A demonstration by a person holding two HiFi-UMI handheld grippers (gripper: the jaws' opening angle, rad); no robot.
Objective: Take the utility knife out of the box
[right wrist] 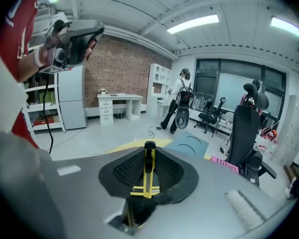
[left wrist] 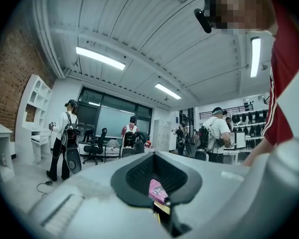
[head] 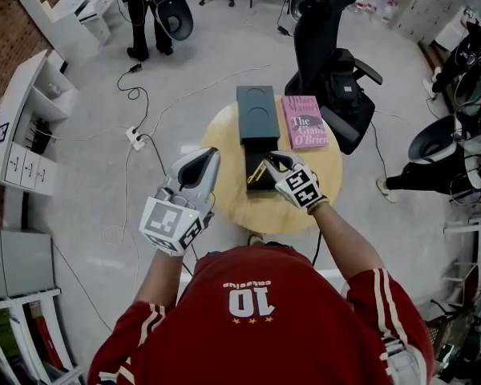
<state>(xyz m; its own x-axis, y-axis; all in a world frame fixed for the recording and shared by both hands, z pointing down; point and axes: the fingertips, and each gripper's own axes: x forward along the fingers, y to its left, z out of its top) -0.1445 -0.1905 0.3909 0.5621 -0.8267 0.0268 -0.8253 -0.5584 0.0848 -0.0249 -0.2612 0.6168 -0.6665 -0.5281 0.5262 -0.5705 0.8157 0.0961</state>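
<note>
On the round wooden table (head: 224,203) lies a dark green box (head: 257,112), its black inner tray (head: 255,184) pulled out toward me. My right gripper (head: 269,164) hovers over the tray, shut on a yellow and black utility knife (head: 259,172). In the right gripper view the knife (right wrist: 148,171) stands upright between the pads of the right gripper (right wrist: 148,158), raised above the table. My left gripper (head: 210,156) hangs left of the box with its jaws shut and nothing in them. In the left gripper view the left gripper (left wrist: 158,176) points level across the room.
A pink book (head: 304,122) lies on the table right of the box. A black office chair (head: 329,62) stands just behind the table. A power strip (head: 135,138) and cables lie on the floor at left. White shelves (head: 28,119) line the left wall. Other people stand around the room.
</note>
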